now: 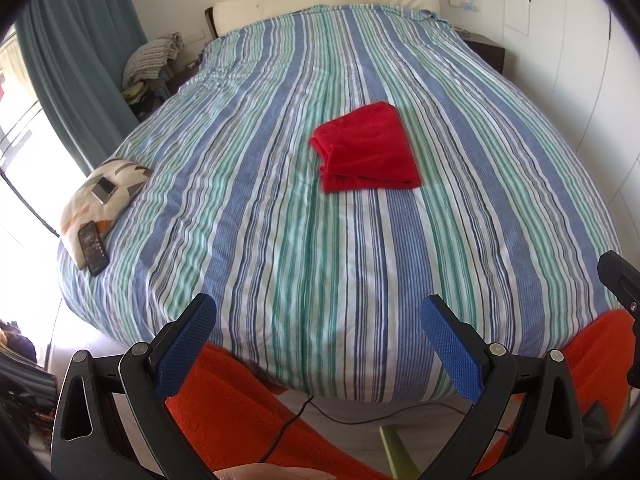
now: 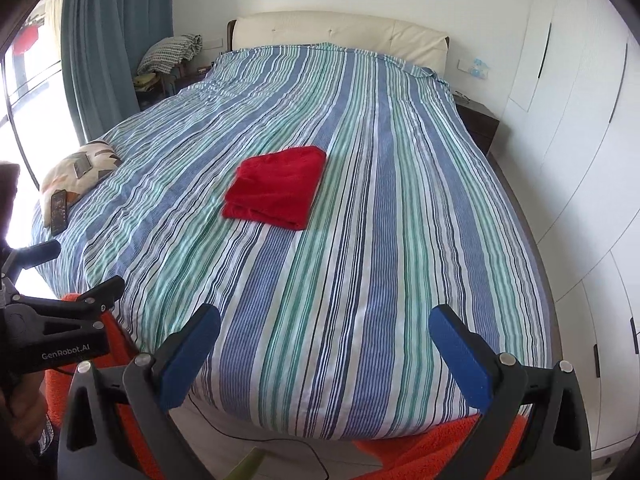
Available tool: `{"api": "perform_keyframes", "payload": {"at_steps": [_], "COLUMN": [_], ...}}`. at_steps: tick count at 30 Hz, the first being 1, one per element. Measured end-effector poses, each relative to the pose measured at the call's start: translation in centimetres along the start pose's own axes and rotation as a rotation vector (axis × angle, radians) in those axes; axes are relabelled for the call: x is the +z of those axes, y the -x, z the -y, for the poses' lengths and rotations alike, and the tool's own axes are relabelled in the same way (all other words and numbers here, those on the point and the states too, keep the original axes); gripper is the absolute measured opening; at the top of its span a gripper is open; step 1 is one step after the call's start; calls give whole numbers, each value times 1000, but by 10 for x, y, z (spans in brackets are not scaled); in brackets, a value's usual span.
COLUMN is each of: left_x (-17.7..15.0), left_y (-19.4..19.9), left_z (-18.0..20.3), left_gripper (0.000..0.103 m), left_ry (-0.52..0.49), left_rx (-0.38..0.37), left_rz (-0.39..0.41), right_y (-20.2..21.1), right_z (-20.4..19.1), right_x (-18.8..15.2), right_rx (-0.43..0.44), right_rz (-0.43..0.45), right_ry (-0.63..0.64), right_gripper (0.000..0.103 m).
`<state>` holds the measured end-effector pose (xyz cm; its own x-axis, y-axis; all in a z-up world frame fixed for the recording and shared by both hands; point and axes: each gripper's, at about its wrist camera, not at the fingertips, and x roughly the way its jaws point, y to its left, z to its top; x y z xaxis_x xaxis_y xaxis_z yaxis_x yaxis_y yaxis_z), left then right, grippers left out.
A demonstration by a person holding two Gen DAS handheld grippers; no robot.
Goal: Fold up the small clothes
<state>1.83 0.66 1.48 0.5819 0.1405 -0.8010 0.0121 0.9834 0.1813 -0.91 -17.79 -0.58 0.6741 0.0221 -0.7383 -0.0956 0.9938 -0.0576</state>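
Two grippers hang at the foot of the bed, well apart from the one garment in sight: the left gripper [image 1: 318, 316] has its blue pads spread wide with nothing between them, and the right gripper [image 2: 325, 326] is equally splayed and empty. The red cloth [image 1: 366, 148] lies on the striped duvet [image 1: 280, 240] toward the middle of the mattress, at about one o'clock from the left gripper and eleven o'clock from the right [image 2: 276, 187]. It already looks folded into a compact, layered rectangle, with stacked edges showing along its near and left sides, so my reading is that this piece is finished or needs only one more fold and squaring. To do that well, I would approach low from six o'clock, pinch the two near corners through all layers at once, and carry them to twelve o'clock together so the layers do not shear. The duvet is soft and could be pinched by mistake. A cushion [image 1: 102, 196] with a phone [image 1: 93, 248] sits at nine o'clock, clear of the work.
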Motion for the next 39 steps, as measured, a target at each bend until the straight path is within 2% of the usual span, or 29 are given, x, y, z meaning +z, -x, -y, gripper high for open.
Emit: {"api": "perform_keyframes", "payload": {"at_steps": [21,39], "left_x": [2,3], "left_y": [-5,-5], "left_z": [7,8], "left_gripper": [102,102], "left_ry": [-11,-14], "left_rx": [-11,-15], "left_rz": [-15,-16], "right_y": [-6,-9], "right_z": [8,6], "right_x": [-4,-3], "right_rx": [-22,-9], "right_rz": [-16,-27], "right_ry": [-19,-15], "right_gripper": [103,103]}}
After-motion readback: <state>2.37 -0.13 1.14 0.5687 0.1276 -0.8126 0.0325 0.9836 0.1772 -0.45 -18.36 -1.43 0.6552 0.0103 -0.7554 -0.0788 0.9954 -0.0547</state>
